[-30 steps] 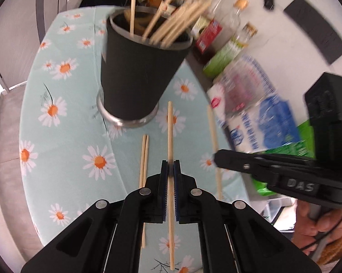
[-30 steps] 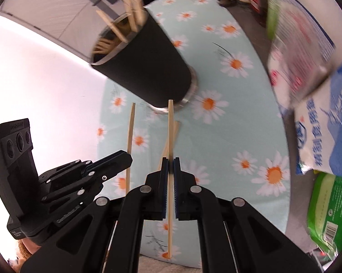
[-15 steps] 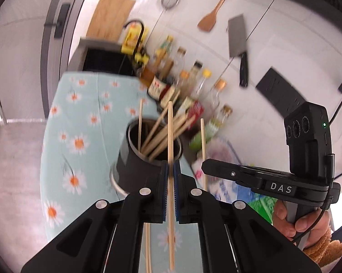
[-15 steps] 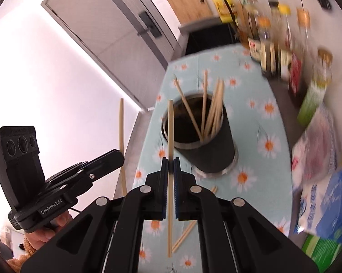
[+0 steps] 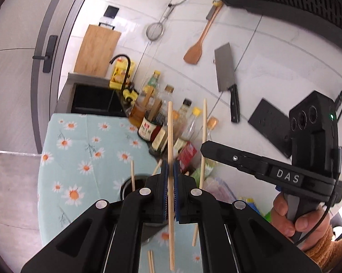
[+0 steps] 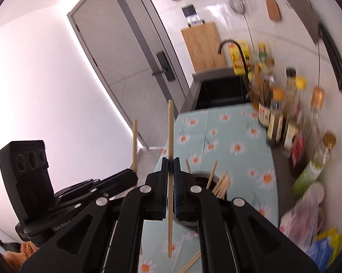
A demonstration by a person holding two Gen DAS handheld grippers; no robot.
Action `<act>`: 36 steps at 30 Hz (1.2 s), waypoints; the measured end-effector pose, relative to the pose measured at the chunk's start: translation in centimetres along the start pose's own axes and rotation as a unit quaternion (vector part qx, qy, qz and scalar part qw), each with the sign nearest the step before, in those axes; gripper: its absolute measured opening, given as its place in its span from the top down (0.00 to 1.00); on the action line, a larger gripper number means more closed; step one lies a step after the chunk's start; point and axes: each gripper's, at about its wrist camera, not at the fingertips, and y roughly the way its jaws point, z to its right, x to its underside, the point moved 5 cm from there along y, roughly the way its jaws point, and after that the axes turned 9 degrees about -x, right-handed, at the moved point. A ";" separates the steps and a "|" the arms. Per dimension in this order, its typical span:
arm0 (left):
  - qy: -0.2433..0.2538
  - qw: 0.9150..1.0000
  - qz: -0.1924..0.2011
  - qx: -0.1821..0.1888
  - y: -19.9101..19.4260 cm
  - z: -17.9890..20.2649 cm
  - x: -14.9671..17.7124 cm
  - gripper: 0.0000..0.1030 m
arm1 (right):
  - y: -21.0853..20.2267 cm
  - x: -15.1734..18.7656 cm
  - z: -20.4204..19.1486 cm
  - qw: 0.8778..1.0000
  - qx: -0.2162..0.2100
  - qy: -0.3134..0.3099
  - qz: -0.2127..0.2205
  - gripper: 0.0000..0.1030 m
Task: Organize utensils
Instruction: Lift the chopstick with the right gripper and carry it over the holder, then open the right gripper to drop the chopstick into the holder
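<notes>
Mostly hidden behind both fingers, the holder point(image 5: 134, 183); each grips a chopstick point(image 5: 170, 150).

Left gripper point(image 5: 170, 170) – jaws pinched; right gripper point(image 6: 170, 166) – jaws pinched, both raised, side by side.

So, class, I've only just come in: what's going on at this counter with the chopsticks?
A person holds a gripper in each hand. The left gripper is shut on one chopstick, held roughly upright, and the right gripper is shut on another chopstick. Both are raised above the dark holder, which already has several chopsticks in it. At least two loose chopsticks lie on the daisy-print cloth.
</notes>
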 end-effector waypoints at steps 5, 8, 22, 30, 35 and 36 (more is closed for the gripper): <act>0.004 0.999 0.047 0.014 0.8 0.0 -1.6 0.96 | 0.5 -1.4 0.9 1.000 0.002 -0.008 0.027 0.94; 0.005 0.997 0.076 0.011 1.4 -0.2 -2.5 0.96 | 1.2 -1.7 1.7 1.000 0.003 -0.002 0.031 0.94; 0.014 0.992 0.122 -0.015 4.9 -2.4 -0.1 0.94 | 3.6 -0.4 5.0 0.999 0.016 0.008 0.049 0.90; -0.001 0.993 0.110 -0.028 5.0 -3.8 -0.1 0.82 | 2.6 -0.8 5.1 0.998 0.015 0.014 0.060 0.84; 0.005 0.994 0.105 -0.033 4.0 -3.2 0.4 0.82 | 0.8 -0.4 4.4 0.997 0.022 0.015 0.076 0.82; 0.011 0.994 0.105 -0.036 3.6 -3.0 0.6 0.82 | 0.5 -0.2 4.3 0.997 0.021 0.018 0.074 0.82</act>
